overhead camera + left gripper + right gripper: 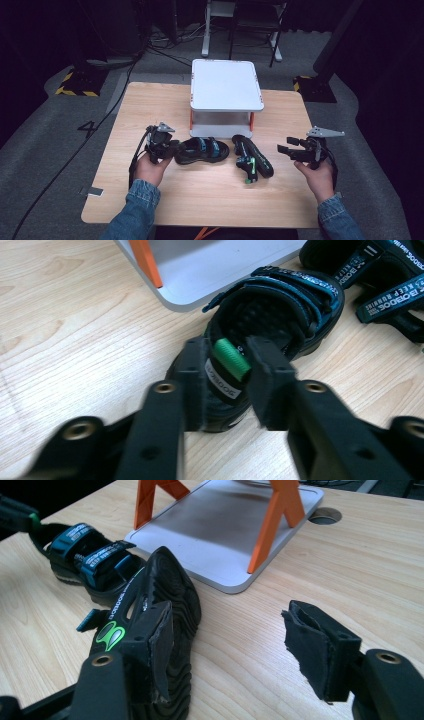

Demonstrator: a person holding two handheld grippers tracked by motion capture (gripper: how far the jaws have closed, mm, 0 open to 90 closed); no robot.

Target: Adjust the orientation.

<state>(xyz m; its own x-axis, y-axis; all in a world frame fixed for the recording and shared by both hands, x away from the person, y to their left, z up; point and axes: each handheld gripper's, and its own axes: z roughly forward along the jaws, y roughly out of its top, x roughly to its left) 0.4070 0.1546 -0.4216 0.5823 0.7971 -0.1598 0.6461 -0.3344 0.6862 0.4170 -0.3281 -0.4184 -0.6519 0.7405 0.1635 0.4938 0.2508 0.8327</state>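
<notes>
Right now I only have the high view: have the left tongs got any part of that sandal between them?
Observer: Yes. In the left gripper view the left tongs straddle the sandal's heel strap; both pads look pressed on it.
Operator: Right tongs?
Observer: Open. The right tongs have just bare table between the pads.
Operator: Second sandal?
Observer: The second sandal lies on its side, treaded sole toward the right tongs, next to one jaw.
</notes>
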